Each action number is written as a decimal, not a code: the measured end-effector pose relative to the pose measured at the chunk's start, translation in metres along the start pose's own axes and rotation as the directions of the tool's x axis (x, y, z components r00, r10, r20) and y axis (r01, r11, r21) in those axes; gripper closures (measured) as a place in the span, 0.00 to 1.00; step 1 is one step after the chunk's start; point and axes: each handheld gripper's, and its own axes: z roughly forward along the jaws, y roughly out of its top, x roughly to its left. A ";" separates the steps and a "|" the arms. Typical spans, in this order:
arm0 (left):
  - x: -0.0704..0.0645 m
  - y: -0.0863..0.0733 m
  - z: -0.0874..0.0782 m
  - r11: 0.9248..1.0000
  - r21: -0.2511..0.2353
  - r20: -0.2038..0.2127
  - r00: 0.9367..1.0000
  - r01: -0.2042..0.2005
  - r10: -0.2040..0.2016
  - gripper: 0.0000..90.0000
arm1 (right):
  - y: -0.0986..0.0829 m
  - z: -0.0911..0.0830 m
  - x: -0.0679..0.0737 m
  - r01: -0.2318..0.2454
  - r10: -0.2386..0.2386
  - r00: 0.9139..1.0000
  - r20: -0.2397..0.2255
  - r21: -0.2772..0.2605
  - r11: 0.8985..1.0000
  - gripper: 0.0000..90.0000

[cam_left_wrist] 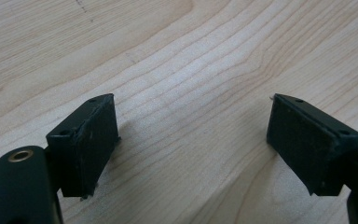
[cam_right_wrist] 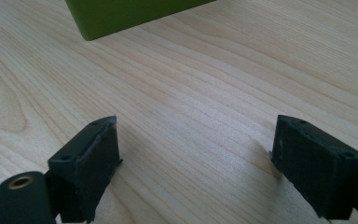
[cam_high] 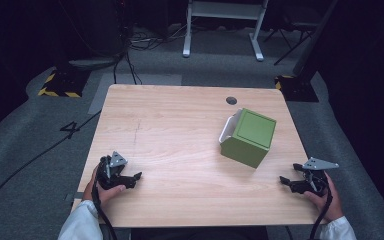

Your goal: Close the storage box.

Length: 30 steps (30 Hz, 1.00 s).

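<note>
Nothing started: both jaws wide and empty, left hand-held gripper, right hand-held gripper; green lidded plastic box untouched on light wooden table.

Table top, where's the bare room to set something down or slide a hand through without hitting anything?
Most of the wooden table is bare: the whole far-left half, and the middle strip between the left gripper and the right gripper. The crowded part is the right side, where the green box sits just behind the right gripper, with a small round hole beyond it.
</note>
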 end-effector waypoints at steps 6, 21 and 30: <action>0.000 0.000 0.000 1.000 0.001 0.001 1.000 0.000 0.000 0.19 | 0.000 0.000 0.001 0.003 -0.003 1.000 0.003 -0.001 1.000 0.17; 0.000 0.000 0.000 1.000 0.004 -0.005 1.000 0.001 -0.001 0.17 | 0.000 0.000 0.000 0.002 -0.002 1.000 0.001 -0.001 1.000 0.17; 0.001 0.001 0.000 1.000 0.005 -0.006 1.000 0.000 0.000 0.17 | 0.000 0.000 0.001 0.010 -0.010 1.000 0.007 -0.003 1.000 0.17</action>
